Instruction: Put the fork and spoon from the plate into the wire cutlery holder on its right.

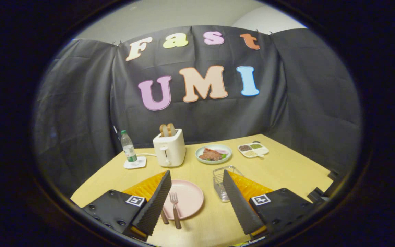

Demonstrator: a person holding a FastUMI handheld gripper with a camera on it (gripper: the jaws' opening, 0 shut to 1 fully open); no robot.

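**Claw wide open above the pink plate, cutlery not yet lifted**

Here we are at the near edge of the tabletop (286,168), and the claw (197,200) hangs with its two ridged black fingers (156,202) spread far apart, gripping nothing. Between them sits the pink plate (187,199), partly tucked behind the left finger. On it lies the fork (175,209), tines pointing toward the far side, brown handle sticking out over the plate's near rim. Just left of the fork, a second brown handle pokes out from behind the left finger, and that looks to be the spoon (164,217); its bowl is hidden, so I can't say more.

Just right of the plate, the wire cutlery holder (222,178) stands on the tabletop, its right side covered by the right finger. From what shows of it, there is no cutlery inside.

Further back now. A white toaster (169,148) holds two slices of bread in its slots. Left of it, near the tabletop's left edge, a clear bottle (128,146) with a green cap stands on a white coaster (135,163). Right of the toaster, a pale green plate (213,153) carries meat and some garnish. Toward the far right corner, a divided white tray (253,149) has dark, green and pale fillings in separate compartments.
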